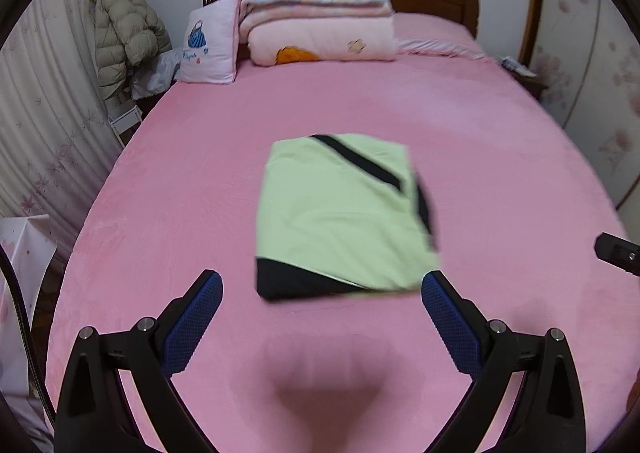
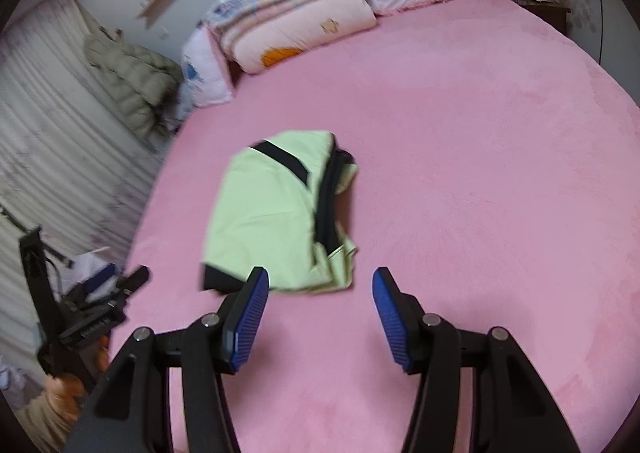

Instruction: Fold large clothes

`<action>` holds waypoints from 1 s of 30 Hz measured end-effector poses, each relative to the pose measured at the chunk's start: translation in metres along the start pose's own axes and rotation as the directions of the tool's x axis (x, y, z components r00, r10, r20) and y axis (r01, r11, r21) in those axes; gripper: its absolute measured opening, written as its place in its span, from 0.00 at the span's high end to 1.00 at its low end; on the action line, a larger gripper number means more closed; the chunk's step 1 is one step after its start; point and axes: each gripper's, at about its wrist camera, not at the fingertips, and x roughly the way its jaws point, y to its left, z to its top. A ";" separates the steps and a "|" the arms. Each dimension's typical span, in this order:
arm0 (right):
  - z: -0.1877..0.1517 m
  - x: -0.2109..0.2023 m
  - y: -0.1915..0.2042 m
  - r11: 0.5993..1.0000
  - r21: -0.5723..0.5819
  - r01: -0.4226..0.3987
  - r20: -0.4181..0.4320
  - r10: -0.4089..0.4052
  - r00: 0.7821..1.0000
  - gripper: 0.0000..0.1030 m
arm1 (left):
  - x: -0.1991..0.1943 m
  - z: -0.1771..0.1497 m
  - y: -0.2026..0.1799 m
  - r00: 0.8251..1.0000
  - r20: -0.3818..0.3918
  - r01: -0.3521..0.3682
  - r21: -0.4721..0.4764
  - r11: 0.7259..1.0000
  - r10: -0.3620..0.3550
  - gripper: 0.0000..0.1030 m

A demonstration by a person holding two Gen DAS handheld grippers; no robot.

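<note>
A pale green garment (image 1: 340, 213) with black trim lies folded into a compact, roughly rectangular bundle in the middle of a pink bed (image 1: 500, 157). A black stripe runs diagonally across its upper right part, and a black band shows along its near left corner. From the right wrist view, the garment (image 2: 268, 209) shows stacked layers along its right edge, with black fabric tucked between green folds, slightly uneven.
</note>
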 end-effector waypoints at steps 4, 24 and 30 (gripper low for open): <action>-0.017 -0.075 0.014 0.999 -0.046 -0.025 -0.001 0.025 1.000 0.47 | -0.089 -0.025 -0.042 0.999 0.010 0.037 -0.022 0.999 -0.037 0.03; -0.146 -0.275 -0.014 0.965 -0.255 0.070 -0.001 -0.073 0.997 0.47 | -0.273 -0.142 -0.148 0.995 -0.012 0.098 -0.143 0.985 -0.101 0.03; -0.170 -0.277 -0.017 0.952 -0.273 0.139 0.077 -0.123 0.989 0.47 | -0.278 -0.164 -0.162 0.999 -0.019 0.044 -0.154 0.987 -0.047 0.03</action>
